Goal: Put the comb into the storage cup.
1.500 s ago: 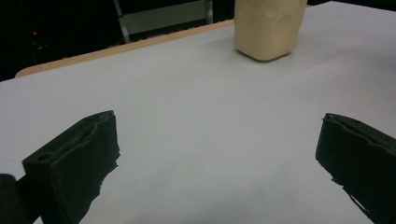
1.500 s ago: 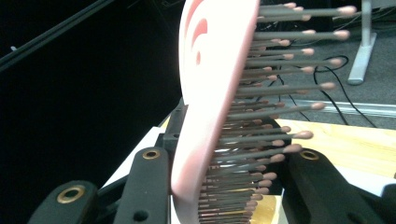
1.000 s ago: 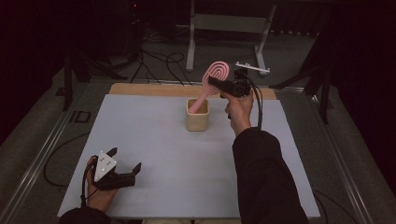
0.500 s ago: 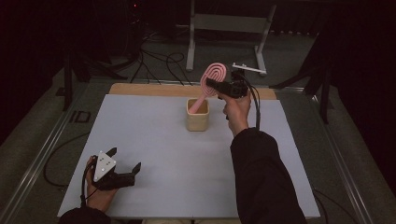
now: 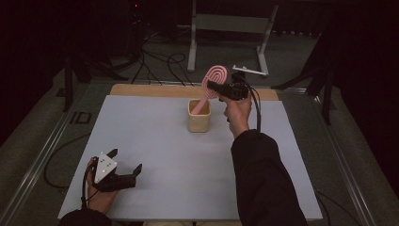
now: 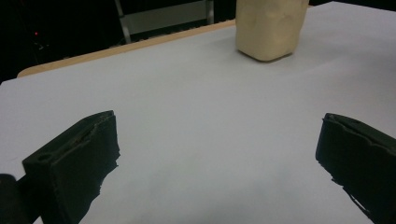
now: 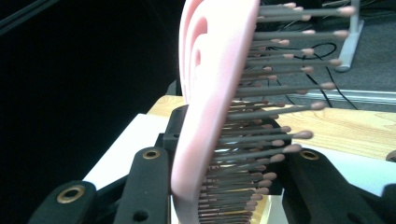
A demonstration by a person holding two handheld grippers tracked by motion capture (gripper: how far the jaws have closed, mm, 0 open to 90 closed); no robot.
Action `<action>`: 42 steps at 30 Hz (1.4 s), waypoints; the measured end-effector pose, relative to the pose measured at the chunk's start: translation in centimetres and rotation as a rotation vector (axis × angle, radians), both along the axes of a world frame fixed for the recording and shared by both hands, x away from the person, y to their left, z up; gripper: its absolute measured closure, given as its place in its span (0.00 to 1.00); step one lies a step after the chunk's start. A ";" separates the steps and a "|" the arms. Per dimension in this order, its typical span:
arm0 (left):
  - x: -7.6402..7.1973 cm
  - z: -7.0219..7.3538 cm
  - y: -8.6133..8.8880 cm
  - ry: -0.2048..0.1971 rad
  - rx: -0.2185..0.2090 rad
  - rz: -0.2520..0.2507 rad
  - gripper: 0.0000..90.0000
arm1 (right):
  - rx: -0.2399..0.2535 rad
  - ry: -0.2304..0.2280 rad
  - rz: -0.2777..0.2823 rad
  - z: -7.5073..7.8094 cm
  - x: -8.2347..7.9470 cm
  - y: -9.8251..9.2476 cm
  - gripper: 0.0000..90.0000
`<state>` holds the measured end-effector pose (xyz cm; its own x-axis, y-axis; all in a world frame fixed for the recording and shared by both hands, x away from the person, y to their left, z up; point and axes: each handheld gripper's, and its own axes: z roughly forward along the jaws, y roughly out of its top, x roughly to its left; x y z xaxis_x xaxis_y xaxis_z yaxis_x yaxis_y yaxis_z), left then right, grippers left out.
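My right fingers (image 5: 212, 86) are clamped on the head of the pink hairbrush (image 5: 214, 79), whose handle dips into the beige cup (image 5: 198, 120). My left fingers (image 5: 126, 165) stand wide apart, holding nothing, on the worktop (image 5: 155, 141) well short of that cup.

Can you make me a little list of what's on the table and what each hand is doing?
held thing: pink hairbrush, handle down in the cup
cup: beige cup, upright on the white table
right gripper: shut on the brush head, above the cup
left gripper: open, nothing between its fingers, near the table's front left corner
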<state>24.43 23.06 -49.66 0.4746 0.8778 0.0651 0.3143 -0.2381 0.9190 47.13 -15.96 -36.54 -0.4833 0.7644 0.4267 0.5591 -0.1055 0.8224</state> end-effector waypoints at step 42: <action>0.0 -0.1 0.0 0.003 0.006 -0.003 0.00 | -0.069 0.028 0.013 -2.0 0.3 1.4 0.71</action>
